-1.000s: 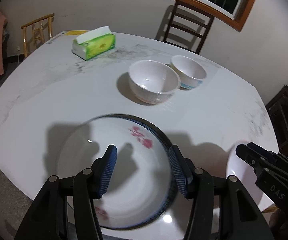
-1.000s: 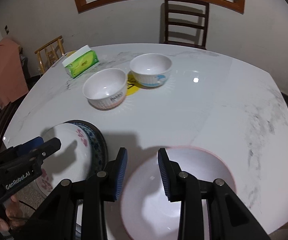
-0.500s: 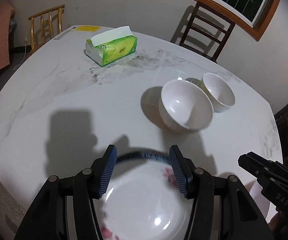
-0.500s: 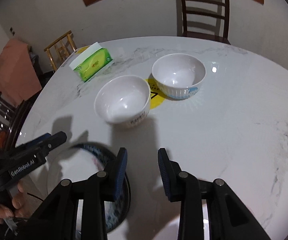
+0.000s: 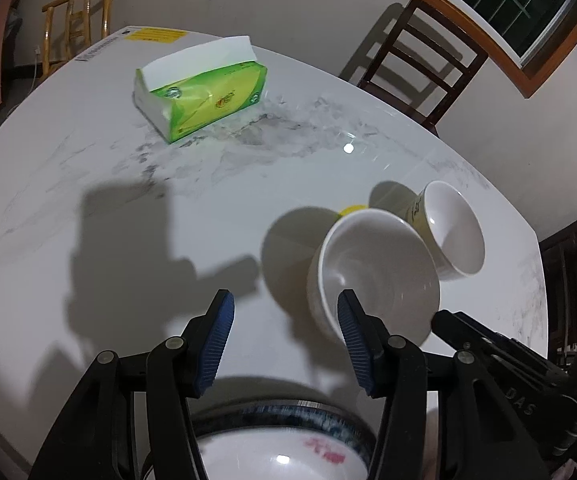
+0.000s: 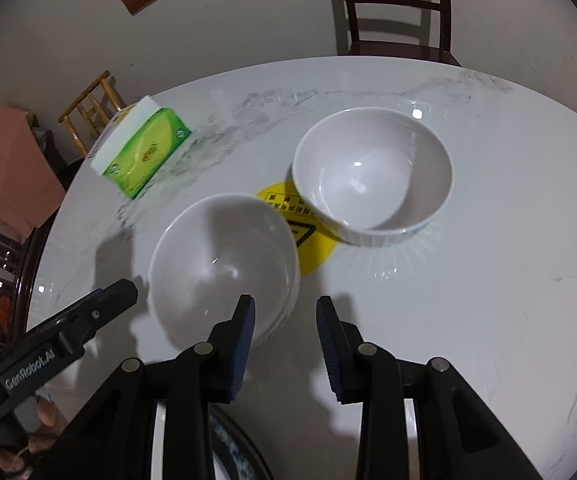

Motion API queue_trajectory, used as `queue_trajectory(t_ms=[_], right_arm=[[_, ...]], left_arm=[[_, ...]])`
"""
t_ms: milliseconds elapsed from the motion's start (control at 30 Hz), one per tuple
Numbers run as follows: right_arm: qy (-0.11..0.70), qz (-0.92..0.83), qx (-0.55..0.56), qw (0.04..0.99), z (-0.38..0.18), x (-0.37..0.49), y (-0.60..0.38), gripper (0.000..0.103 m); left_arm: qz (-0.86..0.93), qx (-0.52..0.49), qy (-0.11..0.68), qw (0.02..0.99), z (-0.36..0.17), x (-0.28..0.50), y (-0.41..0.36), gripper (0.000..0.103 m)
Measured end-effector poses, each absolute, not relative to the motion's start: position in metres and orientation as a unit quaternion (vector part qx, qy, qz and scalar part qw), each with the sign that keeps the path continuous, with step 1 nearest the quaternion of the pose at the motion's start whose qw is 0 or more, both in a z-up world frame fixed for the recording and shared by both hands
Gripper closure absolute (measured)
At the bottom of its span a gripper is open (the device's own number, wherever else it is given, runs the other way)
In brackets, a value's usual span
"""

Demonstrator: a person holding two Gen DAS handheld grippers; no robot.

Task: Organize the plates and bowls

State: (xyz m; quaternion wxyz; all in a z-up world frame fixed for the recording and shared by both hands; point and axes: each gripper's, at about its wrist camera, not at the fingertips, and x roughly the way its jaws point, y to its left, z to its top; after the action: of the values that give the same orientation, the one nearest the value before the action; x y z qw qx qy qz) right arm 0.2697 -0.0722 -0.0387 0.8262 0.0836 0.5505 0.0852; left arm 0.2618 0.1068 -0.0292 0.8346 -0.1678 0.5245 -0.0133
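The near bowl [image 6: 224, 268] sits on the table [image 6: 468, 300] just ahead-left of the spread, empty right gripper [image 6: 284, 322] and ahead-right of the equally spread left gripper [image 5: 284, 334], the right one probably nearer, though blur hinders judging.

White marble table [image 6: 488, 300] with grey veining, two plain white bowls, near bowl [image 6: 224, 268] and far bowl [image 6: 372, 176], yellow sticker [image 6: 312, 240] between, green-and-yellow tissue pack [image 5: 204, 100], blue-rimmed plate [image 5: 280, 444] with red flowers.
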Motion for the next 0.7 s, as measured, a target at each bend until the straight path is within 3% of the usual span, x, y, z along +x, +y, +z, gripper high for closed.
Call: queue_trajectory(t_ms=[267, 367, 600, 700], right_arm=[[0.563, 0.07, 0.084, 0.819, -0.058, 0.284, -0.072, 0.071], [0.564, 0.067, 0.088, 0.819, -0.063, 0.285, -0.072, 0.071], [0.562, 0.079, 0.098, 0.817, -0.063, 0.284, -0.07, 0.086], [0.56, 0.079, 0.097, 0.819, -0.063, 0.283, -0.068, 0.086]], left_arm=[[-0.021, -0.154, 0.548, 0.822, -0.055, 0.283, 0.094, 0.069], [-0.028, -0.161, 0.55, 0.819, -0.062, 0.286, 0.094, 0.07], [-0.048, -0.158, 0.543, 0.824, -0.061, 0.287, 0.088, 0.086], [-0.053, -0.155, 0.543, 0.824, -0.061, 0.289, 0.084, 0.091]])
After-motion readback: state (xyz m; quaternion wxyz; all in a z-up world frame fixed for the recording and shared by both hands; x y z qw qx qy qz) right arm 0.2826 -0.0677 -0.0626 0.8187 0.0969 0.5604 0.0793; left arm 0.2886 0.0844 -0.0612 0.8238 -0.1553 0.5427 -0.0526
